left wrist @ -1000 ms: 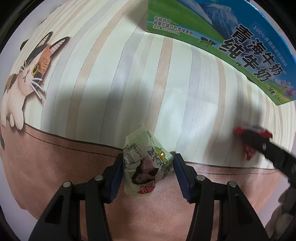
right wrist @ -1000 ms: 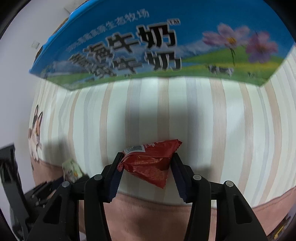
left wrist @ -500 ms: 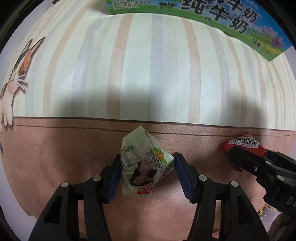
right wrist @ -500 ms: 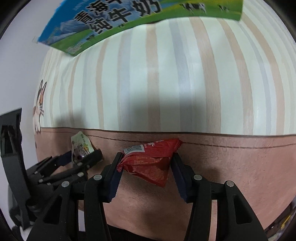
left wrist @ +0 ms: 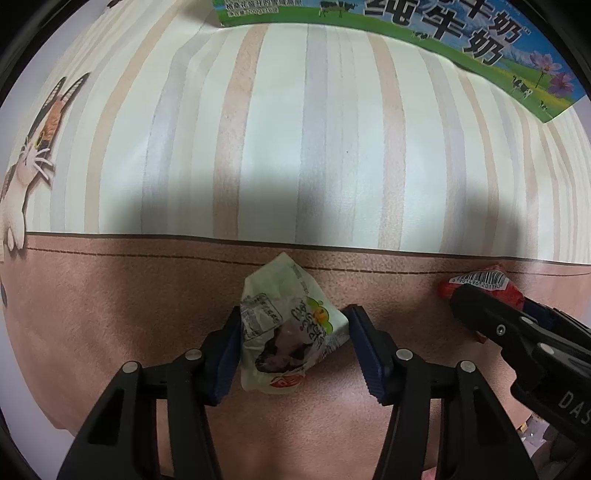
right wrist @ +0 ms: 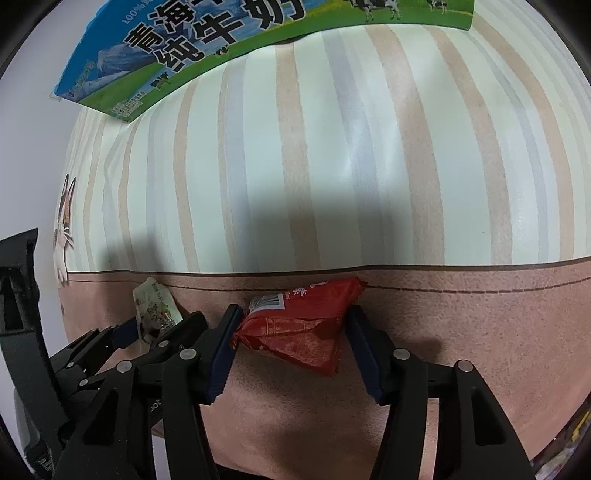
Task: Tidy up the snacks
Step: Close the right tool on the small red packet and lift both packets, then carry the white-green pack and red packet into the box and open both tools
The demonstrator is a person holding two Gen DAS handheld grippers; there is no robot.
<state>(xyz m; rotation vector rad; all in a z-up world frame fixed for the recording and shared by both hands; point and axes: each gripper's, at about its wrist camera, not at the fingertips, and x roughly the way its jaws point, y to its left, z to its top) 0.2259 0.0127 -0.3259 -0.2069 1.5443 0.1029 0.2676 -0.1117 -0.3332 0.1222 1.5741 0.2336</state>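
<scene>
Crosswise, red snack packet (right wrist: 295, 328) between pads

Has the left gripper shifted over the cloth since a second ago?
Yes. The left gripper, holding the green snack packet, has come back from the striped area onto the pink band, and the milk carton now sits farther off.

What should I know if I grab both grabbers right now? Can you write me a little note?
Left gripper: shut on the green-and-white snack packet, over the pink band of the tablecloth.
Right gripper: the red snack packet sits between its jaws, which have just been opening.
The milk carton box stands at the far side of the cloth.
Done: both snacks picked up.
Left: put each snack in its place; where is not visible.
</scene>
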